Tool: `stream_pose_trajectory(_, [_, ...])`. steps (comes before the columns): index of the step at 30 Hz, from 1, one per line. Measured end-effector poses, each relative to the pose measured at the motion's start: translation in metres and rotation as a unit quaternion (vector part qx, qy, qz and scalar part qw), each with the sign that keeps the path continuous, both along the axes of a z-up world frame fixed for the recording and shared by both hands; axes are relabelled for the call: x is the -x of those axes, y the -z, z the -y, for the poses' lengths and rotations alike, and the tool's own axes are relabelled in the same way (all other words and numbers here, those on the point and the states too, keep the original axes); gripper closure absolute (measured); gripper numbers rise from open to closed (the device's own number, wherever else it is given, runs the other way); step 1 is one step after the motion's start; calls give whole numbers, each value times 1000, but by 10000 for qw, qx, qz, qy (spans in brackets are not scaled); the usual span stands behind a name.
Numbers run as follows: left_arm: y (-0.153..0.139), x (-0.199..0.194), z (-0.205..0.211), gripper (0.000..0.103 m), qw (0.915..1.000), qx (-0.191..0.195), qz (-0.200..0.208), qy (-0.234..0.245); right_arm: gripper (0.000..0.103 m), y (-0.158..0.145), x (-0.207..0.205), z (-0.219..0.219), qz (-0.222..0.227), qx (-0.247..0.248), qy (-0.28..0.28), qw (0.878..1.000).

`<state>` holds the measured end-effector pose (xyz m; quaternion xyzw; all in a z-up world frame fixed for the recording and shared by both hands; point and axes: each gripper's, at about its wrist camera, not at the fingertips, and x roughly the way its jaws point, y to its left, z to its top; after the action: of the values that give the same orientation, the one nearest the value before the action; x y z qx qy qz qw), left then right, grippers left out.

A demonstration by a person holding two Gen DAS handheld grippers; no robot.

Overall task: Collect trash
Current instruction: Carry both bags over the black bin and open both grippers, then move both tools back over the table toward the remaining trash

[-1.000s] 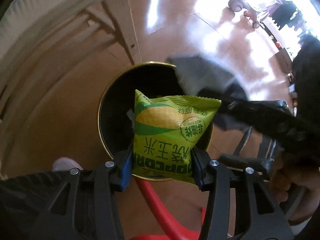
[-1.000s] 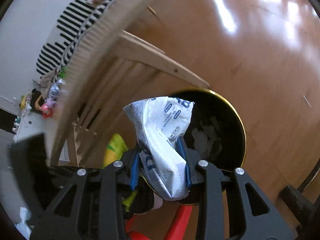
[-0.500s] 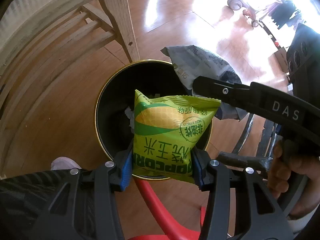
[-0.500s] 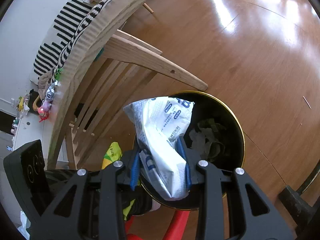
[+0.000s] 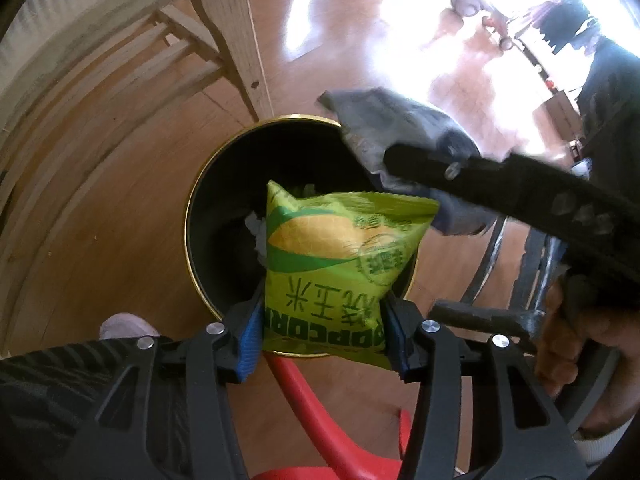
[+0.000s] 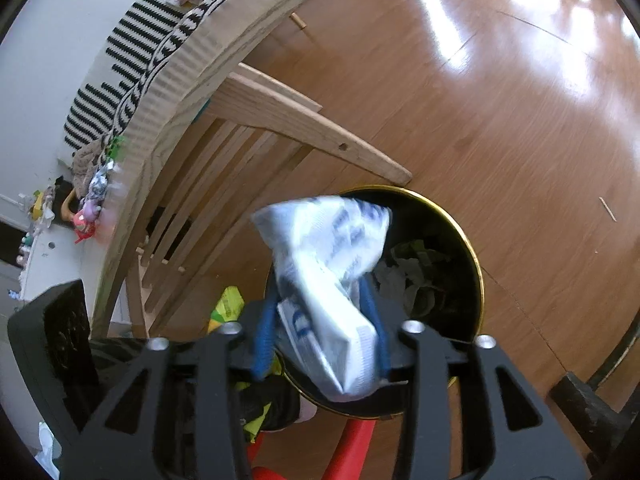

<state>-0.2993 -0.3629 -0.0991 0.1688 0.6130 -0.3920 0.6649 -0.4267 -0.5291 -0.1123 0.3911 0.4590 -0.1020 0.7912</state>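
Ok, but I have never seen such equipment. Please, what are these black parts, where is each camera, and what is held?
There is no robot. A person holds a black two-finger gripper in each hand, and a wide-angle camera on each looks along its fingers. Both views look down at a round black bin with a gold rim on the wooden floor.

The left gripper holds a green popcorn bag above the bin. Its jaws have just been opening, but the pads seem to touch the bag.

The right gripper has just been opening too. The white and blue printed bag between its jaws looks blurred and is probably slipping free.
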Motion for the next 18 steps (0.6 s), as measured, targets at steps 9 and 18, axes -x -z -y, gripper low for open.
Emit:
stream_pose_trajectory(9, [-3, -1, -2, 6, 9996, 211, 69, -168, 7, -16, 9, 18, -75, 410, 608, 9973])
stream_pose_trajectory(18, [-73, -2, -20, 6, 9878, 1432, 588, -184, 7, -55, 5, 18, 167, 1203, 921, 9883])
